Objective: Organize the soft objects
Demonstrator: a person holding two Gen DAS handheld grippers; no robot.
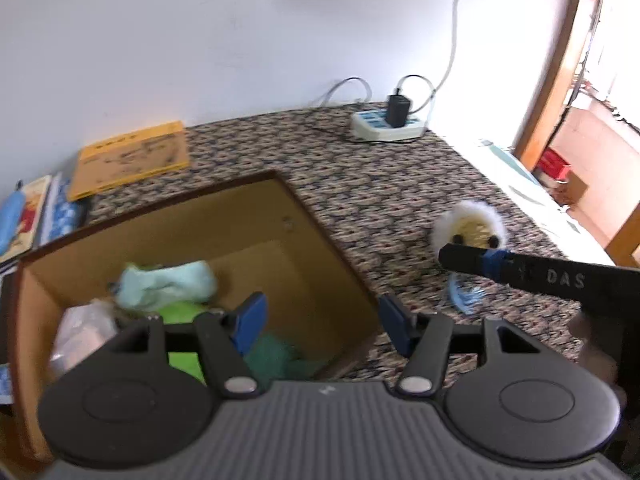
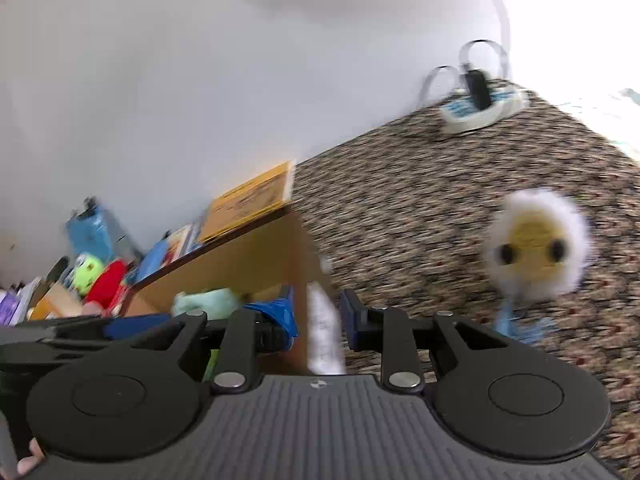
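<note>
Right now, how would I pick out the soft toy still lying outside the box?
Start at the cardboard box on the patterned cloth, then look toward the bright doorway side. There, alone on the cloth, lies the fluffy toy: a white fur ring around a yellow face with two black eyes, unlike the green and teal pieces inside the box.

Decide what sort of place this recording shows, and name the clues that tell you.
Probably a room in a home: a patterned cloth-covered surface against a plain wall, a power strip with a charger, stacked books, and a cardboard box of soft toys.

Home room: patterned tablecloth (image 1: 380, 184), books (image 1: 36, 212), power strip (image 1: 388, 126), doorway (image 1: 560, 60).
</note>
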